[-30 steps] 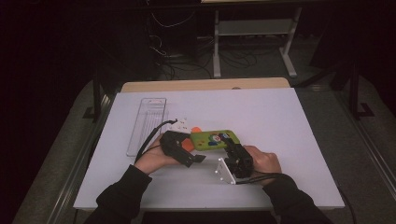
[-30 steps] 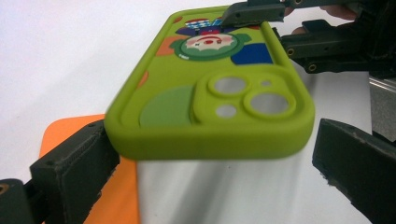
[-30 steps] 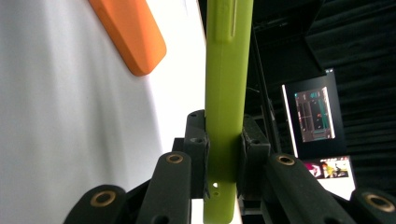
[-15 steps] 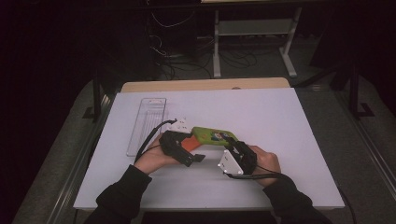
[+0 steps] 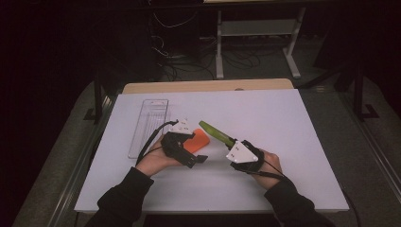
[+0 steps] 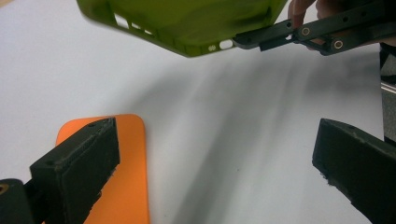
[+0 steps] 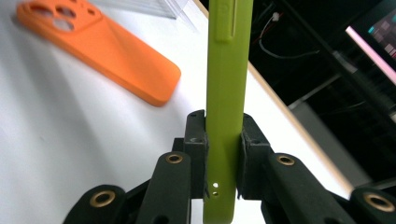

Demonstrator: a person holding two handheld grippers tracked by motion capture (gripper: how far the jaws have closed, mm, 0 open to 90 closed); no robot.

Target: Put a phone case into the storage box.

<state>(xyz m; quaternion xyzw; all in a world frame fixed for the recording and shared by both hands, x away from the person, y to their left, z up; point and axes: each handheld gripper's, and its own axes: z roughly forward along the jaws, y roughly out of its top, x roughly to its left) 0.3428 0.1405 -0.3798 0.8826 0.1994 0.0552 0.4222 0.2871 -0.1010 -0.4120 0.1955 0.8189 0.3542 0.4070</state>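
A green phone case (image 7: 227, 93), clamped edge-on at its bottom end by the right gripper (image 5: 235, 144), hangs lifted at the table's (image 5: 293, 142) centre, seemingly for handing over, while the left gripper (image 6: 219, 158) waits with jaws apart over an orange phone case (image 6: 126, 177) at nine o'clock.

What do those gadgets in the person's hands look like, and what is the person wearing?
Each hand holds a black gripper: left gripper, right gripper. Both carry a pale grey three-cornered plate on top and trail a thin black cable. The jaws are flat black bars joined by brass-coloured rivets. The person wears dark long sleeves.
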